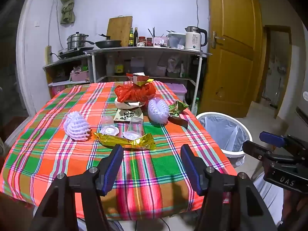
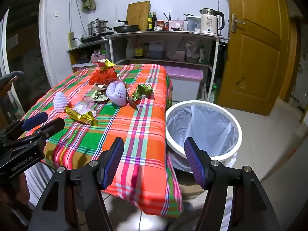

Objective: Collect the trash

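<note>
Trash lies scattered on a plaid-covered desk (image 1: 48,134), none of it collected yet as far as can be seen. The left hand-held gripper (image 1: 152,165) hovers over the near edge, jaws wide apart and empty. Just ahead of it lies a gold wrapper (image 1: 125,141), then two clear cups (image 1: 132,128), with a foam net (image 1: 77,128) ahead to its left. Farther ahead sit a red bag (image 1: 134,92), a second foam net (image 1: 158,110) and a green wrapper (image 1: 178,107). The right hand-held gripper (image 2: 154,161) is also wide apart and empty, poised between desk corner and bin (image 2: 173,134). The lined bin looks empty. Every piece remains to be picked up.
</note>
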A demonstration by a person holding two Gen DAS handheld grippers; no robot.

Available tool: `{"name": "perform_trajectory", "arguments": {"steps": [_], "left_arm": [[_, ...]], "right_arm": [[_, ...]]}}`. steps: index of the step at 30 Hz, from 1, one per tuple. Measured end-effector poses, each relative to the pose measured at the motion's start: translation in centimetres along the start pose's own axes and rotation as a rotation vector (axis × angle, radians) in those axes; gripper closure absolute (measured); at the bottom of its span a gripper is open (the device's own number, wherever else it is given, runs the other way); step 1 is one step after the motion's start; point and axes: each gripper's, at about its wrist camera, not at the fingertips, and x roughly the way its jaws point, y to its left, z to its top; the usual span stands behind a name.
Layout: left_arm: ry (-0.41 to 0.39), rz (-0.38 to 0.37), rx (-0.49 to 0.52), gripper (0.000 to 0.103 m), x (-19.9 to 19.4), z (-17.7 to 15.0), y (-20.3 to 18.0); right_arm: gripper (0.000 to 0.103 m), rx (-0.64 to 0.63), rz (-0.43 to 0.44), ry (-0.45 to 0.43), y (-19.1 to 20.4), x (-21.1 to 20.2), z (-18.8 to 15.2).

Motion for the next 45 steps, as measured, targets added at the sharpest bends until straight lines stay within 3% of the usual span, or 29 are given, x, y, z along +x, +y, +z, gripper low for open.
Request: {"name": "perform_trajectory", "arguments": {"steps": [45], "left_arm": [[0.007, 0.002, -0.001, 0.042, 0.02, 0.01, 0.00]], "right_arm": [[0.037, -0.008, -0.004, 0.013, 0.15, 0.38, 0.02]]}}
